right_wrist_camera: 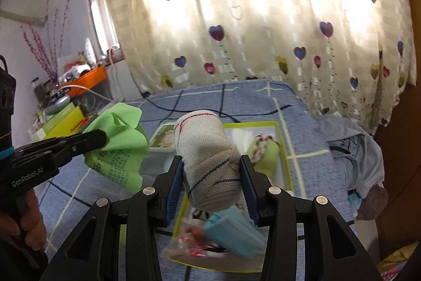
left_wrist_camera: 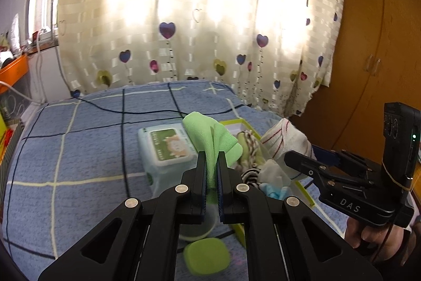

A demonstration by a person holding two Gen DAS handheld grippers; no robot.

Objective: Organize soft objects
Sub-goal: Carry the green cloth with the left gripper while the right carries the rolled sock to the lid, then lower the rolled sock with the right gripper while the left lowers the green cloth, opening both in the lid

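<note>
A rolled white sock (right_wrist_camera: 208, 162) is clamped between the half-spread pads of the right gripper (right_wrist_camera: 211, 188), its long axis pointing forward over the yellow-rimmed tray (right_wrist_camera: 282, 149) on the bed (left_wrist_camera: 79, 149). A green cloth (left_wrist_camera: 213, 141) is pinched in the fully closed left gripper (left_wrist_camera: 211, 170), just left of the tray, which is judged nearer the right gripper.

Green cloth (left_wrist_camera: 210, 138) crumpled, lifted above bed. Rolled whitish sock (right_wrist_camera: 210, 159), red and blue stitching, held upright above yellow-rimmed box (right_wrist_camera: 285, 162) of soft items, right of cloth.
</note>
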